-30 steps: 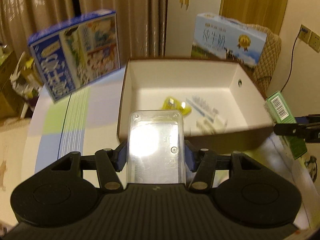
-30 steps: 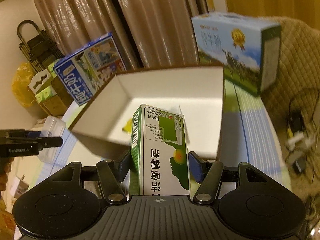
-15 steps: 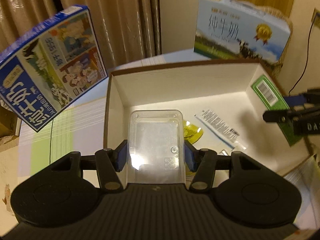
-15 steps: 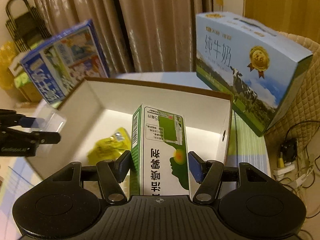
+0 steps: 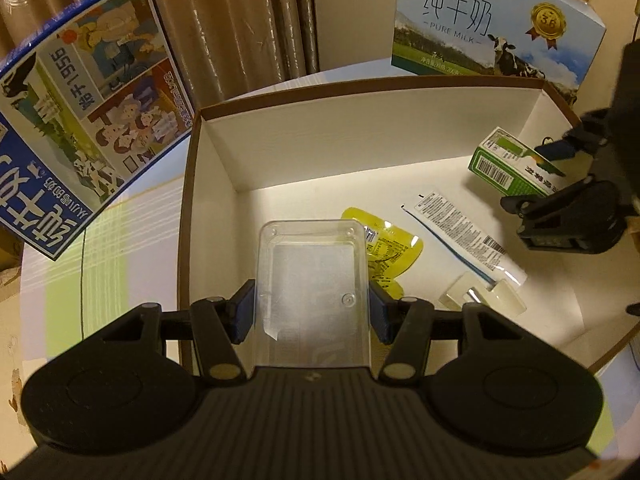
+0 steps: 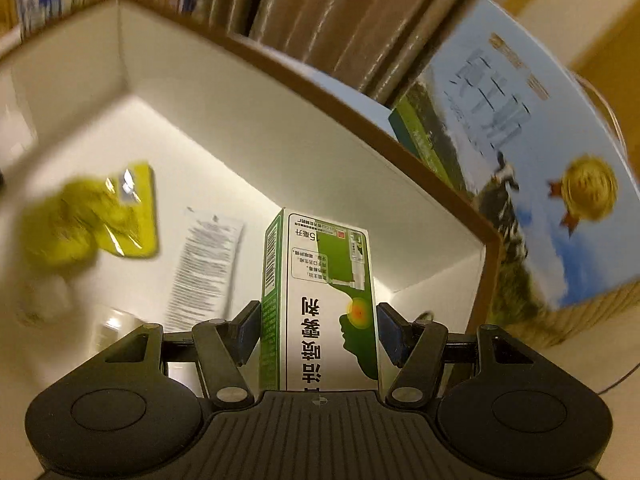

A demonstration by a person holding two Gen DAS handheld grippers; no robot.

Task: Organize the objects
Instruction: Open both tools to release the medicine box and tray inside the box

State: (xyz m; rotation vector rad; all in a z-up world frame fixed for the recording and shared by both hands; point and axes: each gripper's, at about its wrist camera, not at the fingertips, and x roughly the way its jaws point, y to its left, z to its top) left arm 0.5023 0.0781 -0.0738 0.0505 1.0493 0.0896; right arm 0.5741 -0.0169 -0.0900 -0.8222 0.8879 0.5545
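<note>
Inside the open white box (image 5: 400, 148), low over its floor, we have both claws loaded. Our left claw (image 5: 311, 312) is clamped on a clear plastic case (image 5: 310, 280), held over the near left part of the box just above the yellow sachet (image 5: 390, 252). Our right claw (image 6: 318, 334) is clamped on a green and white carton (image 6: 320, 300), which hangs by the far right corner of the box.

As we judge it, the main risk is setting things down on top of what already lies there. The case could land on the sachet and sit crooked, or crush it. The carton is tall and narrow; released upright, it may topple onto the long printed packet (image 5: 460, 236) or the small clear piece (image 5: 482, 294) beside it. The right claw is close to the side wall, so a careless withdrawal could knock the box across the worktop (image 5: 120, 240). The right view is blurred, so we cannot tell whether the carton touches the floor yet.
</note>
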